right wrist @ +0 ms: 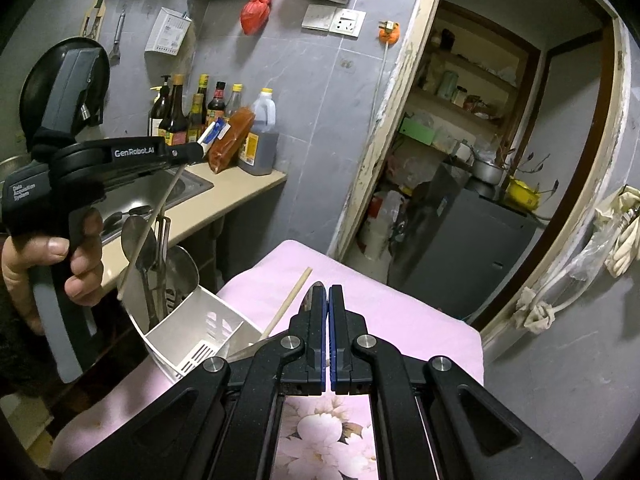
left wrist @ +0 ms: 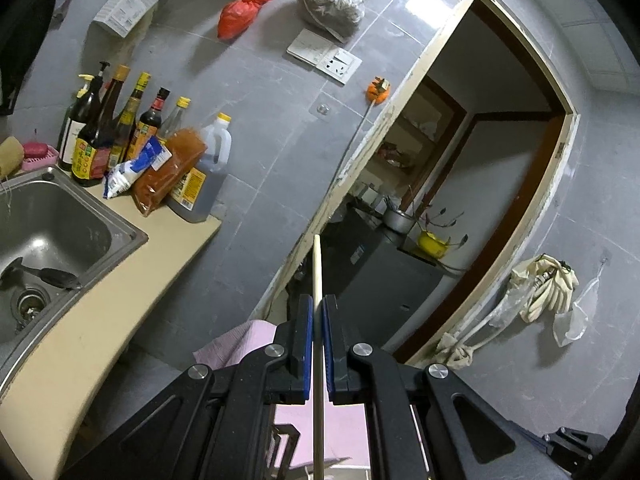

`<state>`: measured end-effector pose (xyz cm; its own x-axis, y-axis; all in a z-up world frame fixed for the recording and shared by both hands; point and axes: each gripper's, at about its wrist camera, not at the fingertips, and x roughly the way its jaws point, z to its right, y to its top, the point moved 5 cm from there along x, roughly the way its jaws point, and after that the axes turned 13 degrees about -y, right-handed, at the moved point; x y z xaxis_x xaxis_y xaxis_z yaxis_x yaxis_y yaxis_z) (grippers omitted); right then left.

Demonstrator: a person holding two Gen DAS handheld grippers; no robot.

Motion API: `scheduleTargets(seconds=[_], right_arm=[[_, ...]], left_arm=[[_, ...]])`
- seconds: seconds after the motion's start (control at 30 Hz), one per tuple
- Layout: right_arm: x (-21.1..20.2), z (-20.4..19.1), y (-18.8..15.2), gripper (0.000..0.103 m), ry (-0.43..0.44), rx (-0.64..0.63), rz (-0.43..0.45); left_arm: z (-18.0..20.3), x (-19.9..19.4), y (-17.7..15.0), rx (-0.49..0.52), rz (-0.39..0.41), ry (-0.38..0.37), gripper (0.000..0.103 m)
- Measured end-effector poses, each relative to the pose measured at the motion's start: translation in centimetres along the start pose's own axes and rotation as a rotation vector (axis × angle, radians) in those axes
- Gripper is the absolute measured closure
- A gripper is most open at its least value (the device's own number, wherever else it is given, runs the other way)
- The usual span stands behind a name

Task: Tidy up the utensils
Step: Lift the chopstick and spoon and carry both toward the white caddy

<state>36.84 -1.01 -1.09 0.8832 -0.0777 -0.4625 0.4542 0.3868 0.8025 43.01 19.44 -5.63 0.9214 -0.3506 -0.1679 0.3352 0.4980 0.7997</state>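
Observation:
My left gripper (left wrist: 318, 300) is shut on a pale wooden chopstick (left wrist: 317, 264) that sticks out forward past its fingers. In the right wrist view a hand holds that left gripper (right wrist: 192, 154) above a white utensil caddy (right wrist: 208, 316), and the chopstick (right wrist: 148, 232) slants down over it. The caddy holds several metal spoons (right wrist: 138, 236). My right gripper (right wrist: 329, 290) is shut over the pink cloth (right wrist: 400, 320). A shiny metal tip (right wrist: 310, 300) peeks out beside its left finger; I cannot tell whether it is pinched. A second chopstick (right wrist: 290, 300) lies on the cloth.
A steel sink (left wrist: 100, 236) with dark utensils (left wrist: 44, 276) is set in the beige counter (left wrist: 120, 300). Sauce bottles (left wrist: 104, 132) and bags crowd the counter's far end. An open doorway (right wrist: 480, 160) with a dark cabinet (right wrist: 460, 248) lies ahead on the right.

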Motion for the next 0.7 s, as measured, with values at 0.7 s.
scheduleTargets(seconds=[0.7], right_arm=[[0.5,-0.7,-1.6,0.102,-0.012,0.025,-0.008]], left_arm=[[0.8,-0.8,-2.2,0.122,0.111,0.112,0.098]])
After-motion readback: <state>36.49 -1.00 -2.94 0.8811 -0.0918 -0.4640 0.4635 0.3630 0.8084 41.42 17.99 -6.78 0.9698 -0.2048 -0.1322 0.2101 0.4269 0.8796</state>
